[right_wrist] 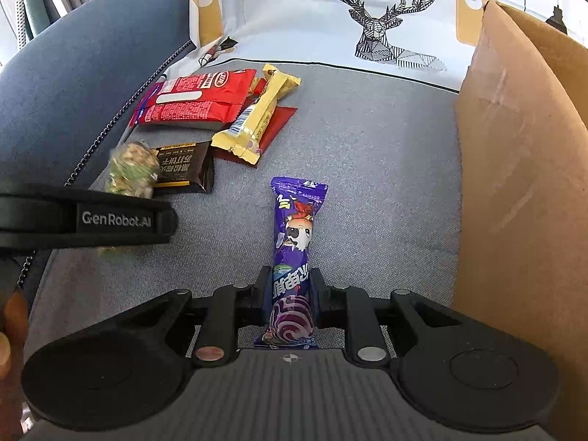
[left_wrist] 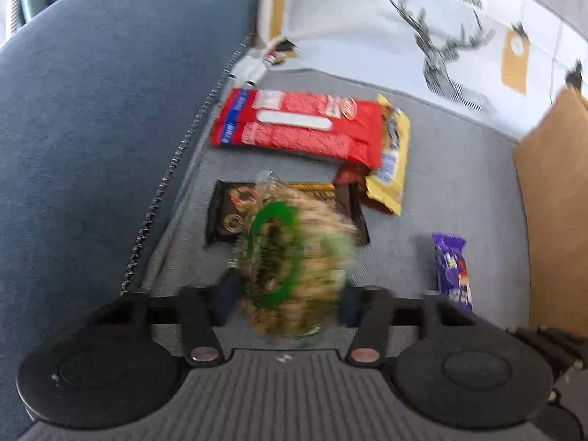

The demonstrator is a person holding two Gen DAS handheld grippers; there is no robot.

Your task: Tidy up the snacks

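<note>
My left gripper (left_wrist: 288, 297) is shut on a clear bag of mixed nuts with a green ring label (left_wrist: 290, 257), blurred in the left wrist view. The same nut bag (right_wrist: 132, 172) shows at the left of the right wrist view, just off the grey seat. My right gripper (right_wrist: 290, 294) is shut on the lower half of a purple snack packet (right_wrist: 294, 228), whose upper end lies forward on the cushion. Further back lie a red packet (right_wrist: 194, 99), a yellow bar (right_wrist: 257, 114) and a black biscuit packet (right_wrist: 183, 172).
An open cardboard box (right_wrist: 522, 183) stands at the right edge of the grey seat cushion (right_wrist: 386, 147). A white deer-print pillow (right_wrist: 386, 18) leans at the back. The blue armrest (right_wrist: 92, 55) rises on the left. A hand (right_wrist: 9, 330) holds the left tool.
</note>
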